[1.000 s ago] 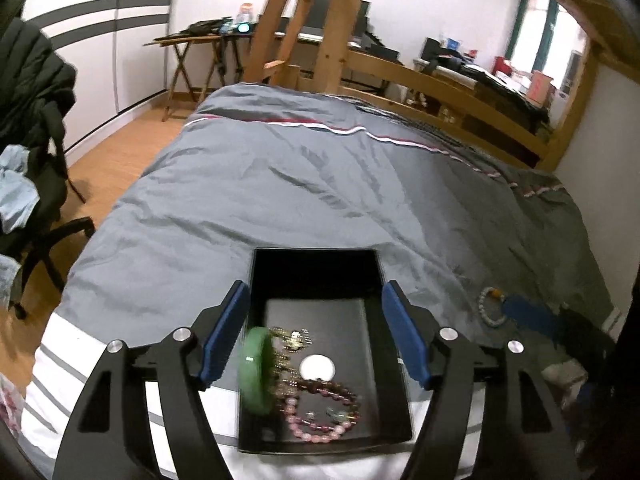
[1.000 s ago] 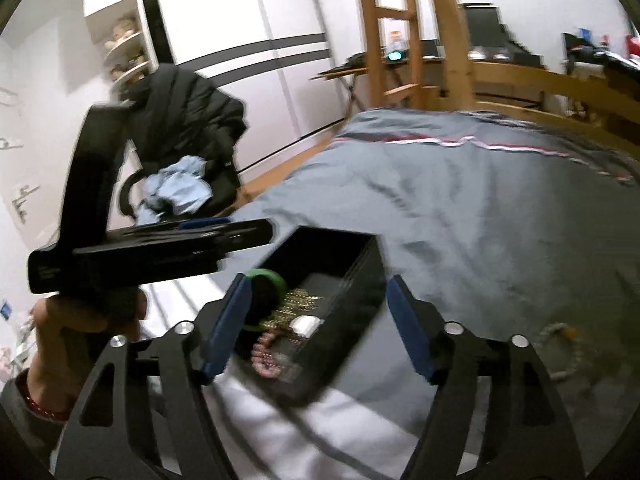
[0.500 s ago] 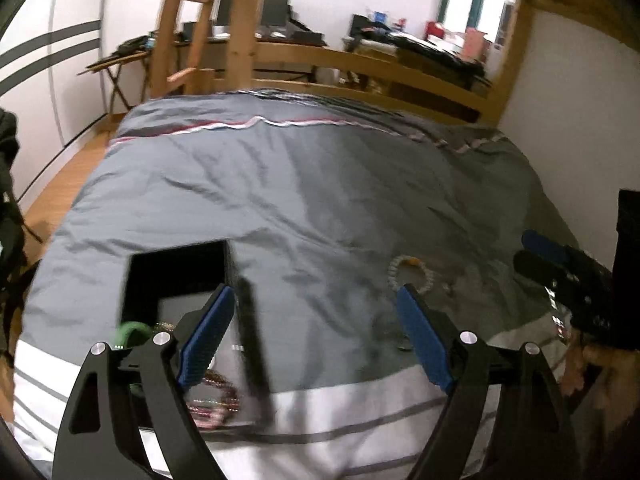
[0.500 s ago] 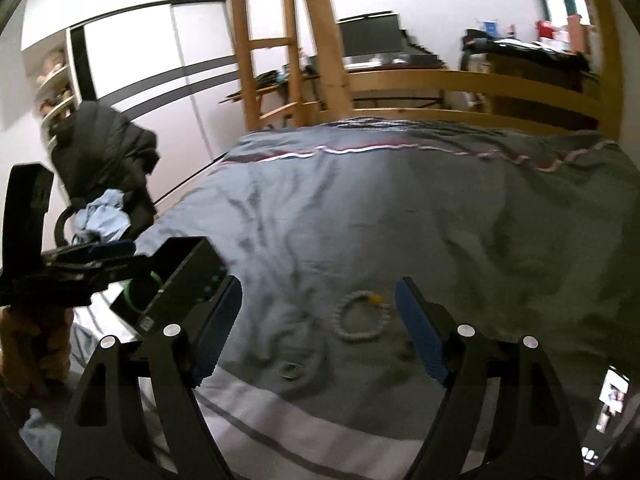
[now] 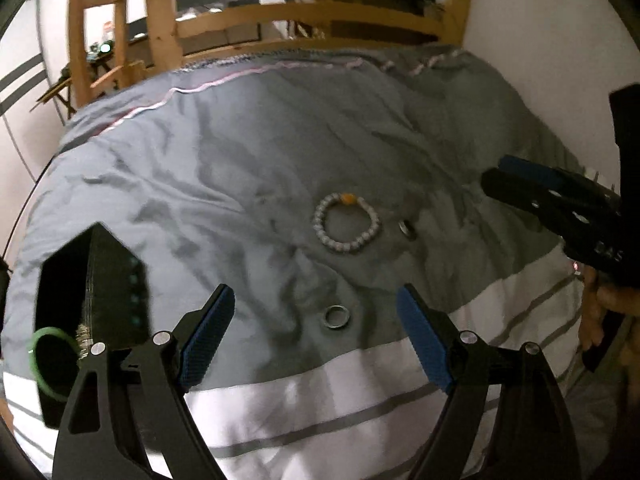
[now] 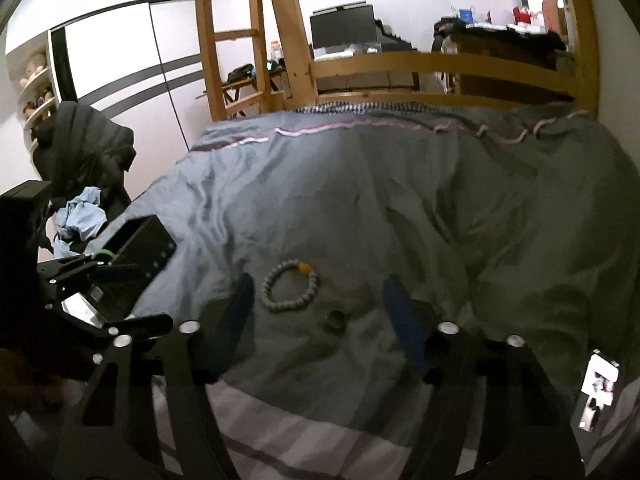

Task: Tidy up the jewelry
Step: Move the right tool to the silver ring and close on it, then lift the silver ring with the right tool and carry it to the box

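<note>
Jaws wide, ring between left gripper's.

Grey duvet; wooden ladder; white wardrobe; monitor.

Home bedroom: grey duvet on wooden loft-bed frame with ladder, sliding wardrobe, desk monitor, jacket-draped chair.

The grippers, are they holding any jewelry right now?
No. The left gripper and right gripper are both open and empty.
</note>
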Demonstrator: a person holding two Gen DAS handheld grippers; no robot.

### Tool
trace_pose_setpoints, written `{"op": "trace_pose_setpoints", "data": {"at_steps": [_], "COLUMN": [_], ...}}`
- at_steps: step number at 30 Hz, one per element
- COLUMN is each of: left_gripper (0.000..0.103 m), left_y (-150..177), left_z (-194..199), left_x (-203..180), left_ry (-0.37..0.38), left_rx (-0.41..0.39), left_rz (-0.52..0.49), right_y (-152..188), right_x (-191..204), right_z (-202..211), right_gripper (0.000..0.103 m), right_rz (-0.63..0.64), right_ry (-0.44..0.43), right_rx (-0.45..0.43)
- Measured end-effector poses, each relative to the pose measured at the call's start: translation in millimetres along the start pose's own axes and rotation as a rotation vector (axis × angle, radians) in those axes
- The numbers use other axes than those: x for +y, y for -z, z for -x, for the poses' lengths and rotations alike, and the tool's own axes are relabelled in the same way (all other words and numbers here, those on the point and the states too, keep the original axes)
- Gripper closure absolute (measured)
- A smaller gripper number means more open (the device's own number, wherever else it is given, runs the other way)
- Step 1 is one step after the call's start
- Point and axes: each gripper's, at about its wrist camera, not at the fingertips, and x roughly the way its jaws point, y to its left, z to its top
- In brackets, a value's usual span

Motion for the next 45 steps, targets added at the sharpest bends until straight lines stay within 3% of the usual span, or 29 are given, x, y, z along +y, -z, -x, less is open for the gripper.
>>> {"op": "trace_pose_setpoints", "data": {"at_steps": [5, 11, 16, 19, 23, 35, 45], "left_gripper": [0.024, 0.056, 0.064, 0.077, 0.090, 0.094, 0.094], "left_y": [1.0, 5.6, 7.4, 6.4, 6.8, 10.7, 19.4], "left_z": [-35.5, -64.1, -81.5, -76.9, -70.9, -46.3, -43.3], "left_x": [-12.7, -4.9, -6.0, -4.3, -4.2, -5.5, -2.6], "left_ry": [0.009, 0.042, 0.029, 0.044, 0.053, 0.076, 0.085], "left_rx": [0.046, 0.127, 0.171, 0.169, 0.165, 0.153, 0.177], "left_rz": [-0.041, -0.030, -0.064, -0.063, -0.075, -0.087, -0.081], "right_y": [9.9, 21.3, 39.4, 40.1, 39.4, 30.1, 30.3], "right_x": [-7.8, -5.6, -3.0, -6.5, -10.4, -22.2, -21.8], "right_z": [-30.2, -71.3, -106.3, -107.0, -102.2, -83.1, -85.8], "right_gripper": [0.060, 0.061, 0.062, 0.067, 0.083, 0.083, 0.083], "right_rz": [-0.013, 0.003, 0.040, 0.021, -0.011, -0.081, -0.082], "right_ry": [-0.031, -0.058, -0.001, -0.001, -0.001, -0.013, -0.035], "right_rx": [0.038, 0.086, 0.176, 0.174, 0.165, 0.091, 0.100]}}
